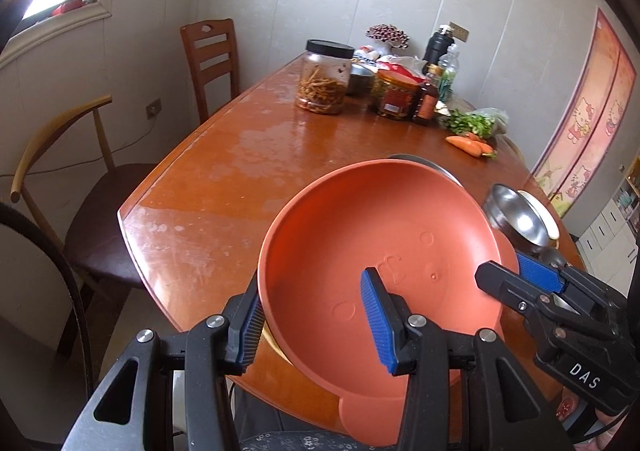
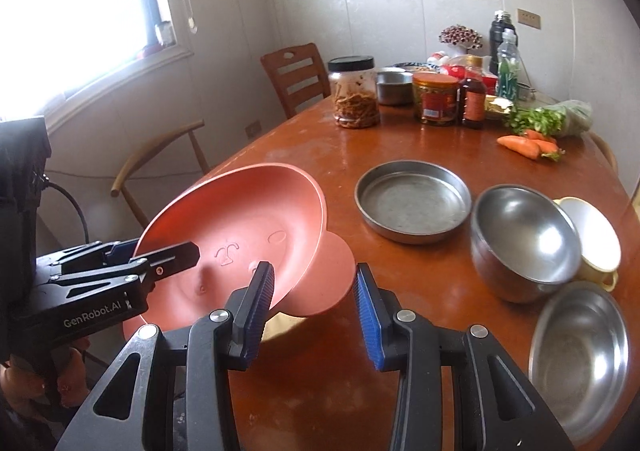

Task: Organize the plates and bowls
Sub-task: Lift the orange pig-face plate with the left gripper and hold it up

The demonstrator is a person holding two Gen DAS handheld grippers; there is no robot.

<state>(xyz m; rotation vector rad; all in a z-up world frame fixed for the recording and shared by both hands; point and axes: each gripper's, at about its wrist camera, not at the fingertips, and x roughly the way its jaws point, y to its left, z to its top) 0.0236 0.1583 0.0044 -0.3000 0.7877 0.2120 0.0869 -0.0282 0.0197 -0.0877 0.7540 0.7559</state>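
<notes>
An orange plastic plate with ear tabs (image 1: pixel 380 271) is tilted above the table's near edge; it also shows in the right wrist view (image 2: pixel 240 231). My left gripper (image 1: pixel 312 315) is open, its fingers on either side of the plate's near rim. My right gripper (image 2: pixel 314 299) is open around the plate's right ear tab; it appears in the left wrist view (image 1: pixel 516 279). A flat steel pan (image 2: pixel 412 203), two steel bowls (image 2: pixel 524 243) (image 2: pixel 580 363) and a cream cup (image 2: pixel 596 243) sit on the table at the right.
The wooden table (image 2: pixel 360 155) carries jars (image 2: pixel 354 95), bottles, greens and carrots (image 2: pixel 528 145) at its far end. Chairs (image 1: pixel 212 63) stand along the left side. Something yellowish lies under the plate at the table's edge (image 2: pixel 280 327).
</notes>
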